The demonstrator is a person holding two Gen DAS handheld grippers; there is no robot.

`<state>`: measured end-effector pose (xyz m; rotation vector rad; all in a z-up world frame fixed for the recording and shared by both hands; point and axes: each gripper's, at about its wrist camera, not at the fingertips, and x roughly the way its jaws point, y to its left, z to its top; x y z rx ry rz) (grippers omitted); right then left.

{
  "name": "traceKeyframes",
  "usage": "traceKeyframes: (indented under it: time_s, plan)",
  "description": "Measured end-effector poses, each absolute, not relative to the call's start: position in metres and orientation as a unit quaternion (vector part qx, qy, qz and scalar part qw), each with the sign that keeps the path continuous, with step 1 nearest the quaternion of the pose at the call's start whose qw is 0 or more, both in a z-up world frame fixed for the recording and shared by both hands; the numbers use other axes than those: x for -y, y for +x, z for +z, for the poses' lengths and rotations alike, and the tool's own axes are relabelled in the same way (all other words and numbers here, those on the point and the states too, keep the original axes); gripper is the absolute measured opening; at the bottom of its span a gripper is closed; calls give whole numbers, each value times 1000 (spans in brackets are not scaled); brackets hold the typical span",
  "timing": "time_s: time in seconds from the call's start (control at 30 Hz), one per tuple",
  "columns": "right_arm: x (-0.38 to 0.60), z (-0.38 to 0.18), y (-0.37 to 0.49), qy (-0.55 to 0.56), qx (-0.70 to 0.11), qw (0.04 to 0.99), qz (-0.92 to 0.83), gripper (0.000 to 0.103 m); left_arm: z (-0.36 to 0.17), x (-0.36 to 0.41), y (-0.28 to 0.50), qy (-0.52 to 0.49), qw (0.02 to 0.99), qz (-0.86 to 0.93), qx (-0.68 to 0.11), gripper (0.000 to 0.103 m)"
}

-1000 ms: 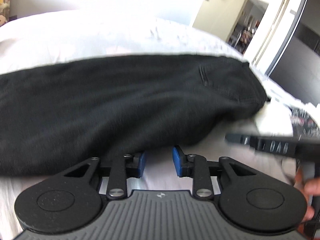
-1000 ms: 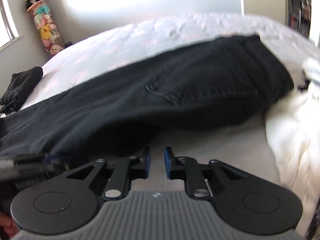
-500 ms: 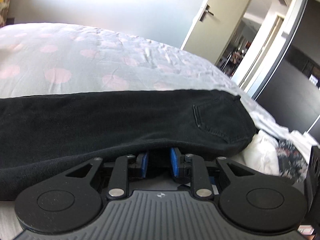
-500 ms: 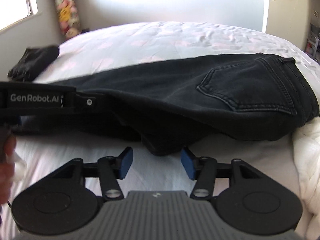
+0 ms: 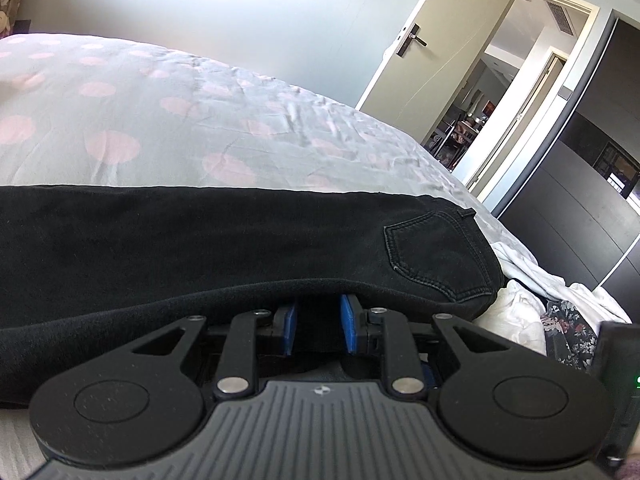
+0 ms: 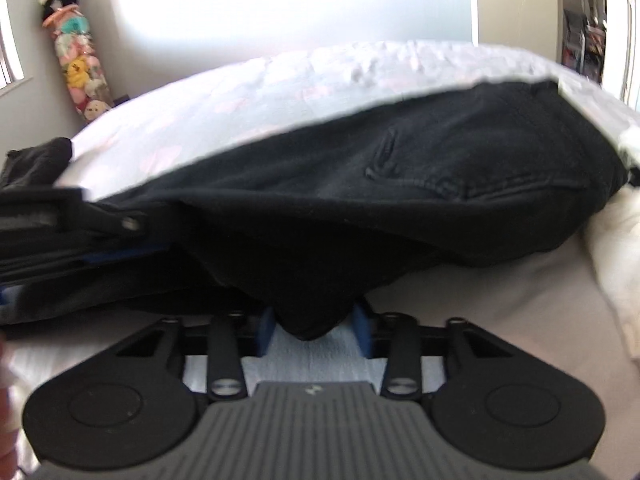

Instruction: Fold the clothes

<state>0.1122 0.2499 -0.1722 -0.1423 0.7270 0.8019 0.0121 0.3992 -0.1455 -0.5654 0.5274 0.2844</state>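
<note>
1. The black jeans (image 5: 240, 240) lie lengthwise across the bed (image 5: 160, 120), on its spotted cover, with the back pocket (image 5: 436, 256) and waistband toward my right side.
2. My left gripper (image 5: 317, 330) is pushed in at the near edge of the jeans. Dark cloth sits between its blue fingers (image 5: 289, 330), and a gap shows between them, so they look apart around the fabric, not yet clamped on it.
3. My right gripper (image 6: 314, 330) meets the same edge further along, where a pointed fold of the jeans (image 6: 400, 208) hangs down between its fingers (image 6: 362, 334). These stand wide apart, with the cloth between them but not pinched.
4. The right view is blurred, so I cannot say whether the fabric touches either pad.
5. I judge the step to be taking hold of the near edge with both hands, early in the fold.
6. Next, both pairs of fingers need to close on the full thickness of the denim, then lift and carry the edge over together and evenly.
7. The white laundry (image 5: 516, 320) beside the waistband should stay out of the grasp.
</note>
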Motion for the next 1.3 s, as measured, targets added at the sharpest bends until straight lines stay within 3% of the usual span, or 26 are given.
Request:
traceKeyframes:
  time_s: [0.1,0.23,0.4,0.67,0.73,0.93,1.17,1.23,1.3]
  plan:
    - [-236,-153,109,-55,-328,858,391,22,-140,-396,9,-263,923,129,-251,26]
    - [-223,-139,105,-63,-317,858,398,19,-134,-390,3,-249,929,122,-244,25]
    - [-238,-148,78,-172,-267,865,388,19,-138,-382,-5,-218,923,144,-281,26]
    - [-236,-154,90,-152,-323,852,382,33,-157,-372,-9,-233,898,134,-350,26]
    - [-233,-158,95,-129,-352,843,385,42,-166,-369,-7,-230,892,139,-362,26]
    - [-223,-155,97,-101,-390,828,390,42,-160,-370,-11,-229,896,134,-355,26]
    - [-195,-101,111,-90,-374,822,420,42,-127,-385,-16,-241,903,119,-335,27]
    - [-197,-82,123,-104,-359,814,444,42,-112,-392,-17,-223,909,118,-333,31]
    - [-207,-66,139,-129,-346,799,475,45,-98,-401,-15,-189,913,123,-340,43]
